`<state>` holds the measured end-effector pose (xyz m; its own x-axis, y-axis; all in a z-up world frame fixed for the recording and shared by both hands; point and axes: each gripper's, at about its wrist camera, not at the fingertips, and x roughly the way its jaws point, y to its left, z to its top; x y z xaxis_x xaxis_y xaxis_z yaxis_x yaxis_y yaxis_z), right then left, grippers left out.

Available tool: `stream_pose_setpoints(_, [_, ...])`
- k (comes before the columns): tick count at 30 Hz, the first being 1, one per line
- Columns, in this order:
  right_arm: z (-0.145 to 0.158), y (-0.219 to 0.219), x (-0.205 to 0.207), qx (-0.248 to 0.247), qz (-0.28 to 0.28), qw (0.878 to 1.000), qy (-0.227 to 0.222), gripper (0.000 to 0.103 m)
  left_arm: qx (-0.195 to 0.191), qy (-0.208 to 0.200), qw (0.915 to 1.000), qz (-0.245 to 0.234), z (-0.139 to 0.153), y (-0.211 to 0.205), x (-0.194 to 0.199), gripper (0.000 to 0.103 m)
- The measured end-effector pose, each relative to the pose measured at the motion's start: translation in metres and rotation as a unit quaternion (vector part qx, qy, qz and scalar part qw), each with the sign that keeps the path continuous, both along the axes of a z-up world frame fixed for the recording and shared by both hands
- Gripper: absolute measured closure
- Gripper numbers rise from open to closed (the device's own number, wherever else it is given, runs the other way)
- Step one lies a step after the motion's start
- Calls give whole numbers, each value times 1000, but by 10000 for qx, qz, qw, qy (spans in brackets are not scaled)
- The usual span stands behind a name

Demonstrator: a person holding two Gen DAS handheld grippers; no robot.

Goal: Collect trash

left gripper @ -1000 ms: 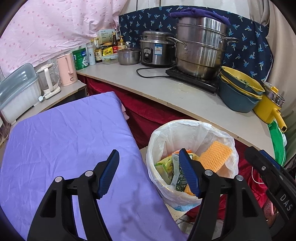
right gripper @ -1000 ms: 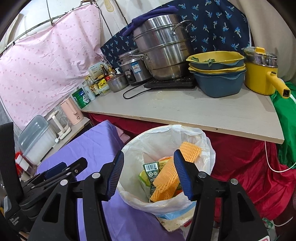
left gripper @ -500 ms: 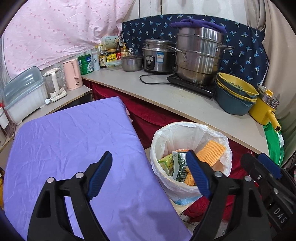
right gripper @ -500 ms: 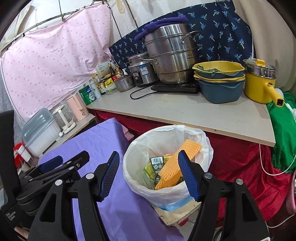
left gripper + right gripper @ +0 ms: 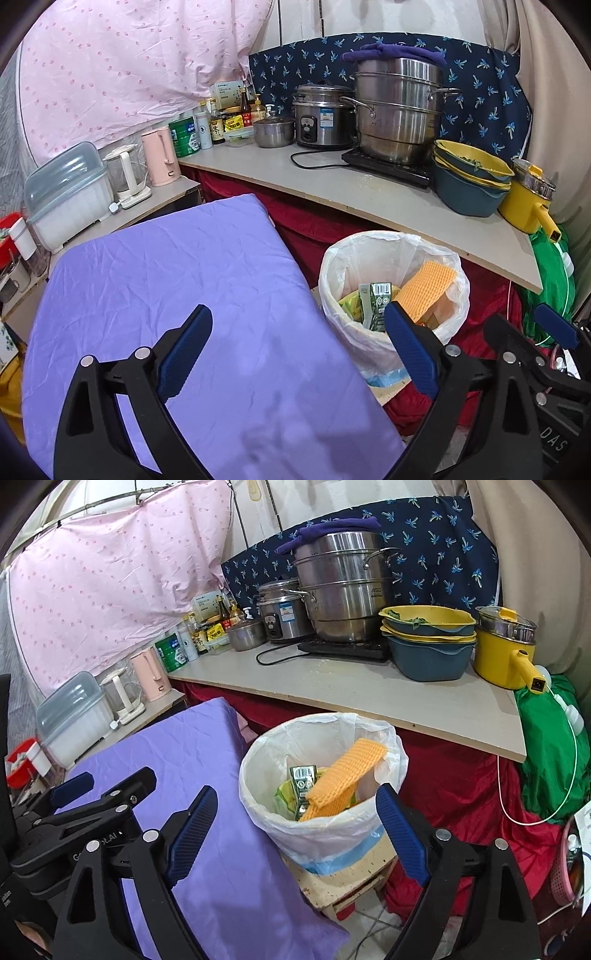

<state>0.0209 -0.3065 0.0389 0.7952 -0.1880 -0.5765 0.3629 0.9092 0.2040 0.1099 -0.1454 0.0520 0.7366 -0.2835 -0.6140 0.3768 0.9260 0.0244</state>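
Both claws stand wide with nothing between the pads; their jaws have just been opening. The left gripper (image 5: 297, 347) fills the bottom of the left wrist view, its left blue pad over the purple cloth (image 5: 166, 280) and its right pad in front of the lower rim of the bin (image 5: 332, 269). Neither pad touches cloth or bin as far as the picture tells. The right gripper (image 5: 295, 830) fills the bottom of the right wrist view, one pad over the purple cloth (image 5: 177, 746), the other in front of the bin's (image 5: 251, 771) right side and the stool (image 5: 351, 871) under it. It holds nothing too.

Each claw shows in the other's view: the right one at the lower right edge of the left wrist view (image 5: 535, 332), the left one at the lower left of the right wrist view (image 5: 96, 794).

The bin, lined with a white bag, sits right of centre in the left view and at centre in the right view, just beside the cloth's edge and below the counter (image 5: 369, 195). The trash lies inside it: an orange ribbed sheet (image 5: 347, 771) leaning up against the far side, a green carton (image 5: 303, 779) upright beside it, and a yellow-green wrapper (image 5: 284, 797) lower down. In the left view the sheet (image 5: 428, 284) and carton (image 5: 378, 299) sit just above the right pad
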Motion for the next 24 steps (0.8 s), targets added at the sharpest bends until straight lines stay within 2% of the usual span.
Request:
stream_pose_setpoints(5, [-5, 3, -10, -117, -34, 9999, 120, 18, 85, -22, 10000, 26, -6, 3, -10, 9])
stream_pose_setpoints(11, [-11, 4, -25, -160, -130, 9996, 189, 7, 131, 14, 9999, 35, -14, 4, -20, 9])
stream_pose_setpoints(24, [-25, 3, -45, -143, -238, 9988, 398, 7, 223, 157, 9996, 24, -26, 1, -34, 9])
